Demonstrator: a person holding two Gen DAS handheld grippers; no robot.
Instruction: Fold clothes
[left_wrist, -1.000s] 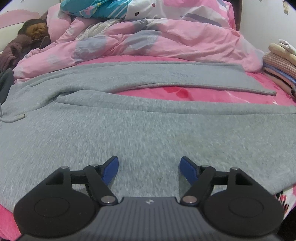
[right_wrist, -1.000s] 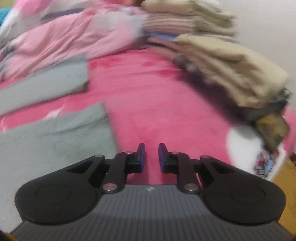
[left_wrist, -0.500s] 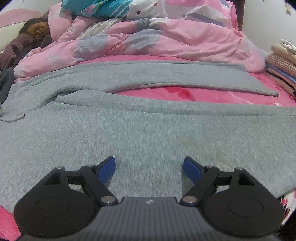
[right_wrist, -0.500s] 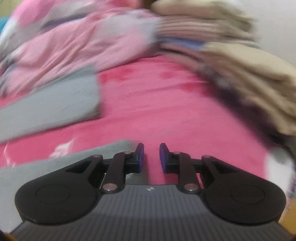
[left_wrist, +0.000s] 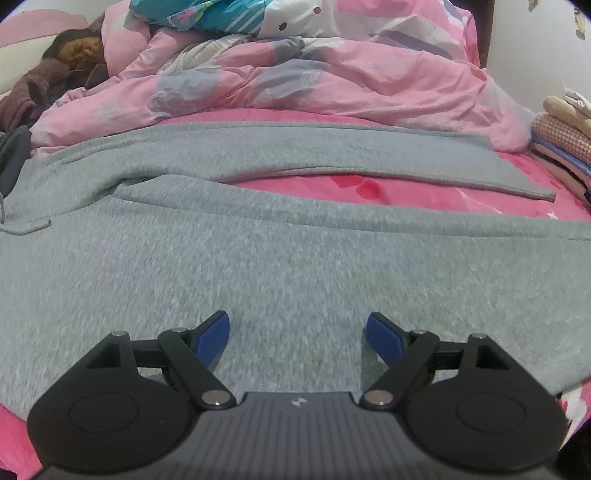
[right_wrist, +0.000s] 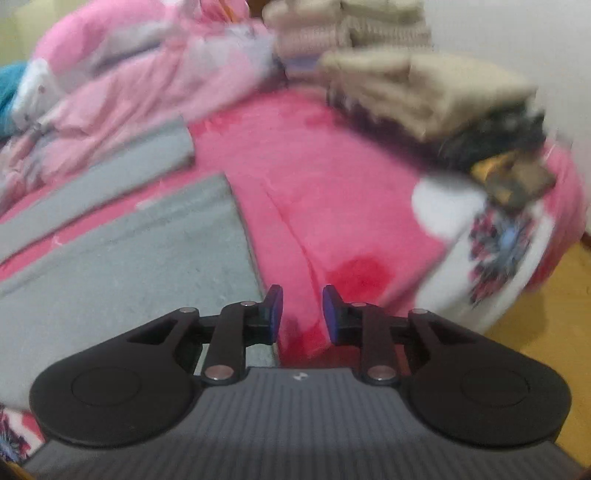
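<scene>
Grey sweatpants (left_wrist: 295, 251) lie spread flat across the pink bed, legs running to the right, the far leg (left_wrist: 332, 155) apart from the near one. My left gripper (left_wrist: 297, 328) is open and empty just above the near leg. In the right wrist view the two leg ends (right_wrist: 147, 251) lie at the left. My right gripper (right_wrist: 301, 310) hovers over the pink sheet just right of the near leg's hem, its jaws a little apart and holding nothing.
A rumpled pink duvet (left_wrist: 295, 81) is heaped along the back. Stacks of folded clothes (right_wrist: 417, 92) stand at the right, also visible in the left wrist view (left_wrist: 565, 147). Dark garments (left_wrist: 22, 110) lie at far left. The bed's right edge drops to a wooden floor (right_wrist: 546, 332).
My right gripper has swung over the leg ends, now lower and nearer the near hem, and its jaws have parted slightly. My left gripper has opened a little wider over the pants.
</scene>
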